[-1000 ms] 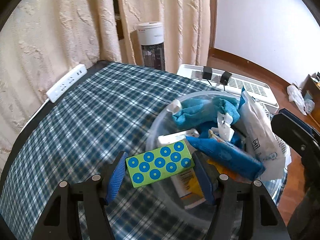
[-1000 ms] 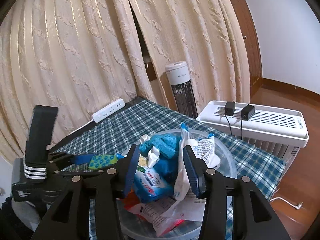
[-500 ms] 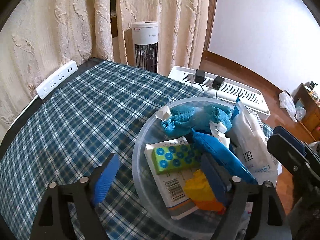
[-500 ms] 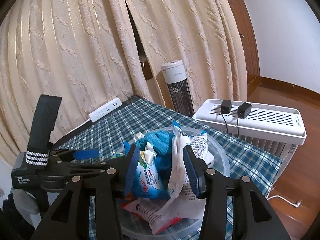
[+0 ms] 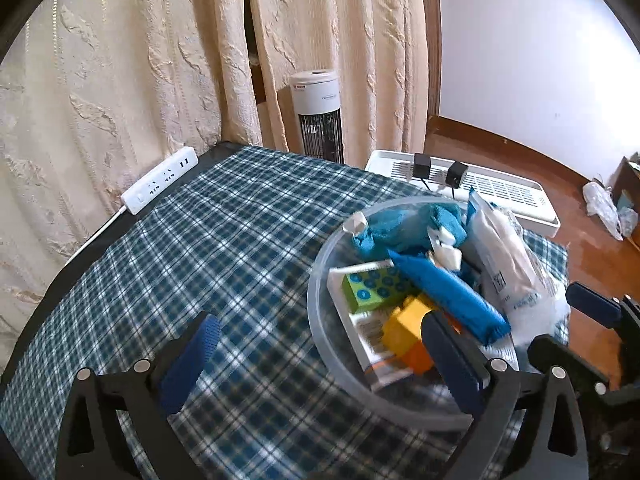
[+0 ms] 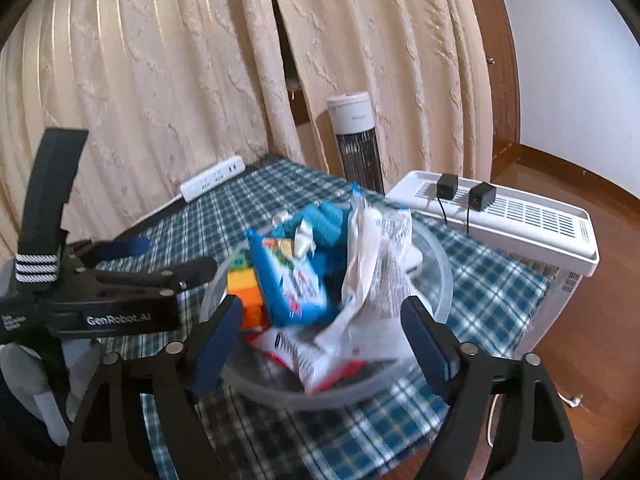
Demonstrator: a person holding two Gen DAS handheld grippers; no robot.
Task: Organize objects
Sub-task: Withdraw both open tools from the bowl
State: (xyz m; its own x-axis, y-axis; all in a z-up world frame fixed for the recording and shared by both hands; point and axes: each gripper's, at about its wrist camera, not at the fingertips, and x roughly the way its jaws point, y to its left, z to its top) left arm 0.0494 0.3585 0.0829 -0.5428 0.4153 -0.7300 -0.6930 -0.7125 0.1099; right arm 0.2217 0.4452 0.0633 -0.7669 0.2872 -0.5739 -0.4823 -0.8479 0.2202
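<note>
Both loads have dropped since a second ago. My left gripper (image 5: 316, 364), jaws just spread, is empty; the green dotted card (image 5: 374, 289) lies in the clear bowl (image 5: 320, 320). My right gripper (image 6: 322, 344), just opened, brackets the freed white bag (image 6: 372, 264). Depositing looks finished; next I'd withdraw.

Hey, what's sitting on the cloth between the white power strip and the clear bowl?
Nothing: in the left wrist view, only bare plaid tablecloth runs from the power strip to the clear bowl.
</note>
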